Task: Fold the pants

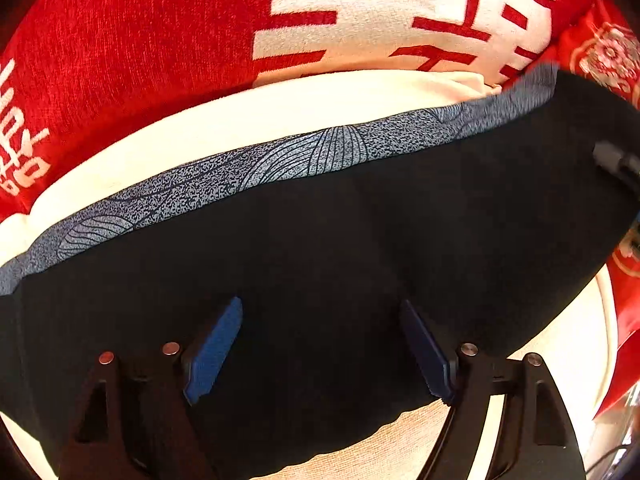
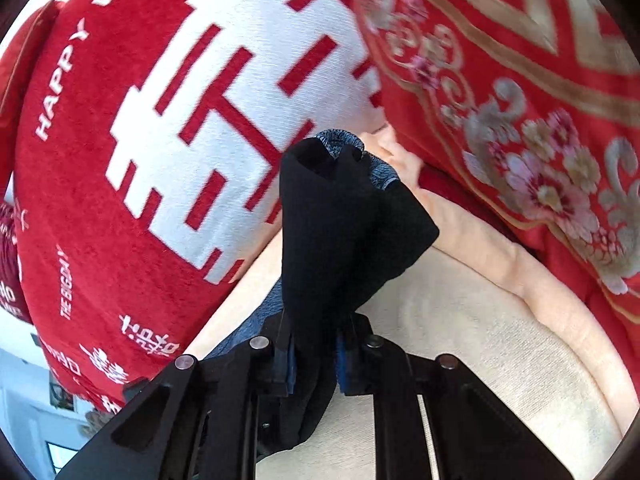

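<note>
- Closest to me, my left gripper [image 1: 322,344] stands with its jaws spread wide, the blue pads [image 1: 214,354] apart and nothing between them; it hovers over the dark pants [image 1: 320,240].
- On the other side, my right gripper [image 2: 314,364] is clamped on a bunch of the same pants [image 2: 336,232], and the black fabric rises in a gathered fold from between its fingers.
- Under the left gripper the pants lie spread on the cream cushion [image 1: 560,320], their grey-blue patterned band [image 1: 240,172] running along the far edge.
- Just beyond that band I see more of the cream cushion, then a red pillow [image 1: 140,60] with a large white character.
- From the right wrist view, the same red pillow [image 2: 120,160] sits behind the lifted fabric, and a red floral cloth [image 2: 520,120] lies to its right, against the cushion [image 2: 480,320].
</note>
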Demonstrator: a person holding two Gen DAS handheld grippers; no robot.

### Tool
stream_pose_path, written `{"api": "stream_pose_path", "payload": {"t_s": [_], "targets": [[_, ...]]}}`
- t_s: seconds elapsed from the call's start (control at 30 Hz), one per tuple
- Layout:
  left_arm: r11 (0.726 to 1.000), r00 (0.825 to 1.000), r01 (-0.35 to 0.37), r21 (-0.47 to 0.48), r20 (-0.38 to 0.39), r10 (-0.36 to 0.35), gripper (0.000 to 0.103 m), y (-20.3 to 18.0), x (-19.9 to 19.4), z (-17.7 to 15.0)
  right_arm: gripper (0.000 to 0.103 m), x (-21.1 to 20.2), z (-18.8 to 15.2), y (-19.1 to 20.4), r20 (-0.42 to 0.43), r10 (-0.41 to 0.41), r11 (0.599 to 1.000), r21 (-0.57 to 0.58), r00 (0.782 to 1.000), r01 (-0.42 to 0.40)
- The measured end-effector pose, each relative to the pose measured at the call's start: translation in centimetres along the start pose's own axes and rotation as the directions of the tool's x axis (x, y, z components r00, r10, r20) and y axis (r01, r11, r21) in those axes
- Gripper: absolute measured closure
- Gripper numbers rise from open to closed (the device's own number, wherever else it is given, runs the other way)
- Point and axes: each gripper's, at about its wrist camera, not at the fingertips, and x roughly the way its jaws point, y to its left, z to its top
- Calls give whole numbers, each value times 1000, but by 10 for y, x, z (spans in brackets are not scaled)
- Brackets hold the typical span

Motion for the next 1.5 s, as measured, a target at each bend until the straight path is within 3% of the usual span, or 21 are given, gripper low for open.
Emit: {"api": "stream_pose_path", "payload": {"t_s": [0.2, 0.37, 0.5, 0.63, 0.77, 0.9, 0.97, 1.0, 1.03, 1.07, 1.17, 1.23, 1.3, 1.37, 1.5], "targets": [[1000, 999, 22, 15, 25, -22, 21, 5, -4, -8, 87, -9, -10, 56, -12, 6, 988, -155, 1000, -8], [995, 995, 100, 14, 6, -100, 20, 28, -20, -12, 87, -11, -32, 110, -35, 19, 963, -269, 999, -27], [991, 993, 107, -79, 48, -103, 20, 81, -57, -30, 87, -7, -63, 156, -73, 14, 923, -383, 997, -41], [990, 997, 12, -140, 77, -1, 20, 163, -96, -60, 87, 22, -115, 200, -141, -29, 868, -495, 990, -45], [977, 995, -86, -194, 32, 94, 20, 240, -105, -93, 82, 76, -182, 228, -189, -151, 794, -608, 970, 5], [957, 989, -149, -248, -54, 140, 20, 295, -97, -124, 77, 133, -244, 238, -173, -381, 648, -751, 908, 129], [951, 989, -145, -272, -40, 139, 20, 309, -104, -133, 71, 131, -259, 246, -119, -427, 577, -800, 897, 168], [950, 990, -141, -277, -34, 137, 20, 312, -107, -136, 66, 122, -260, 249, -121, -411, 577, -802, 903, 156], [950, 991, -136, -282, -32, 132, 20, 314, -109, -137, 51, 115, -258, 250, -145, -388, 600, -790, 910, 130], [950, 992, -128, -285, -33, 123, 20, 315, -109, -139, 42, 105, -255, 249, -187, -349, 645, -759, 918, 91], [955, 995, -96, -279, -59, 82, 20, 295, -96, -129, 42, 83, -242, 235, -323, -200, 790, -611, 925, -43], [960, 993, -108, -259, -74, 92, 14, 274, -81, -124, 42, 78, -230, 220, -383, -100, 895, -439, 918, -85], [952, 992, -127, -279, -56, 116, 9, 273, -78, -127, 42, 86, -221, 201, -419, -2, 966, -236, 908, -107], [946, 994, -109, -306, -60, 95, 9, 277, -78, -128, 43, 96, -215, 182, -432, 67, 992, -72, 900, -108], [947, 994, -109, -302, -57, 97, 9, 276, -79, -131, 46, 114, -223, 163, -449, 189, 981, 118, 873, -152]]}}
